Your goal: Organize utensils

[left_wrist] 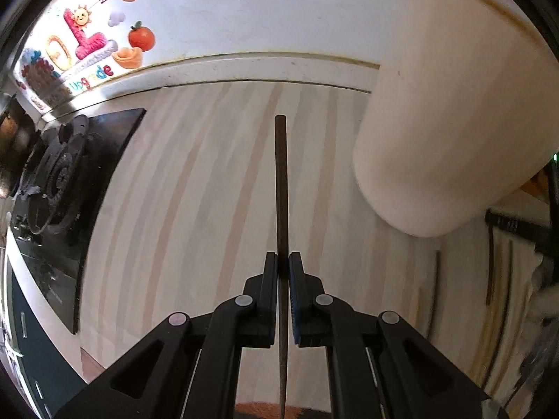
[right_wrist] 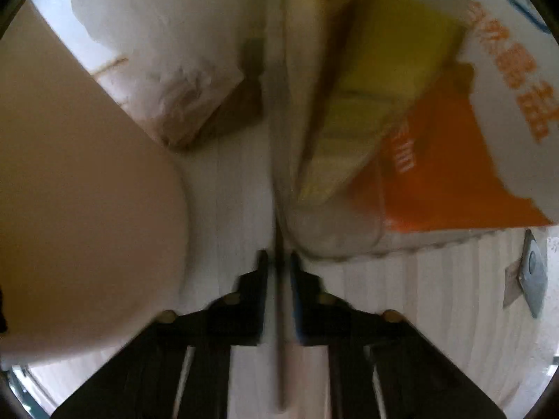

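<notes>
A dark brown chopstick [left_wrist: 281,188] is pinched between the two black fingers of the left tool [left_wrist: 283,256], its thick blunt end pointing away from the camera and its thin end running back between the fingers toward the lens. It hangs above a pale surface [left_wrist: 195,188] with faint tan stripes. To the right of this chopstick stands a tall cream container [left_wrist: 450,132], seen from its side. At the far left lies a black gas stove burner [left_wrist: 59,181], and behind the surface runs a white wall [left_wrist: 244,10] bearing colourful stickers [left_wrist: 91,38]. More thin sticks [left_wrist: 491,269] lie on the surface at the far right, partly blurred. In the right wrist view, which is heavily blurred, the right tool [right_wrist: 278,258] is pressed onto a second dark chopstick [right_wrist: 279,181] that runs straight up the middle of the picture. Left of it looms the same cream container, very close. Right of it sits an orange and white packet [right_wrist: 471,160] with printed characters, a yellow sponge-like item [right_wrist: 380,80] leaning against it, and a clear glass vessel [right_wrist: 335,223] just beside the stick
</notes>
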Demonstrator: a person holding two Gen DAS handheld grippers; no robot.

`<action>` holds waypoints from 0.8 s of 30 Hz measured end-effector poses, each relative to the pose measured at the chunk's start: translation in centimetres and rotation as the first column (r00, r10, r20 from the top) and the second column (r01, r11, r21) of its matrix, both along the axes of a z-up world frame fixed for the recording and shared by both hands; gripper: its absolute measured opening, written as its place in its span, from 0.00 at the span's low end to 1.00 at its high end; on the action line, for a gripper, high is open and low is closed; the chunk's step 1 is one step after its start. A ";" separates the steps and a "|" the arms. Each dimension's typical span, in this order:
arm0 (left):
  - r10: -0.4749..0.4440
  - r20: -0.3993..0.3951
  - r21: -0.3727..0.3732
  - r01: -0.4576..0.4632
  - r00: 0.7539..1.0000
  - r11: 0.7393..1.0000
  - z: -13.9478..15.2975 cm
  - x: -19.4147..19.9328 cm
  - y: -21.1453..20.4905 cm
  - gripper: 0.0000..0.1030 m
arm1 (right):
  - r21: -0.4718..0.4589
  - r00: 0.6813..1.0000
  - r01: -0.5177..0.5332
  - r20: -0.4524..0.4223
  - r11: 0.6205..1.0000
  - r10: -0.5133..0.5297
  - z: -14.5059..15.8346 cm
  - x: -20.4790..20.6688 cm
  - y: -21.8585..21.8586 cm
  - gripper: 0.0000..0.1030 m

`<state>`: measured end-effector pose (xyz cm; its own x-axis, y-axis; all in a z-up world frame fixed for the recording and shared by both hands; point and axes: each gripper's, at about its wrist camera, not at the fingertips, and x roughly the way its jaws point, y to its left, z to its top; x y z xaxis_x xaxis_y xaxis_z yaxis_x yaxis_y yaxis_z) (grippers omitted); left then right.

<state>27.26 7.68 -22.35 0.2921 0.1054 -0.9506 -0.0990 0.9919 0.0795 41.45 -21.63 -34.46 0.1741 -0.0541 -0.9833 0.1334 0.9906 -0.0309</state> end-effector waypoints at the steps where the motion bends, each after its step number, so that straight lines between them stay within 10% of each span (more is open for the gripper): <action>1: -0.009 0.008 -0.001 0.009 1.000 1.000 0.6 -0.4 -0.2 0.04 | -0.006 1.000 -0.002 0.005 1.000 0.002 0.0 -1.2 -0.2 0.05; 8: -0.082 0.158 -0.046 0.090 0.984 0.995 9.3 -3.3 -1.9 0.04 | 0.127 0.982 0.030 0.183 0.992 -0.053 7.9 -9.1 -1.5 0.05; 15: -0.125 0.386 -0.138 0.191 0.914 0.972 20.6 -2.0 -4.0 0.04 | 0.259 0.916 -0.028 0.393 0.966 -0.079 19.0 -12.0 -1.9 0.05; 24: -0.088 0.461 -0.236 0.218 0.883 0.947 25.2 5.2 -5.0 0.04 | 0.452 0.837 -0.162 0.534 0.877 -0.121 27.5 -8.0 -1.7 0.05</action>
<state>32.42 2.66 2.89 0.6765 -0.2190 -0.7032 0.0953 0.9728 -0.2113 33.46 -23.38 -6.93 0.6691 0.3879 -0.6339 -0.0323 0.8673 0.4967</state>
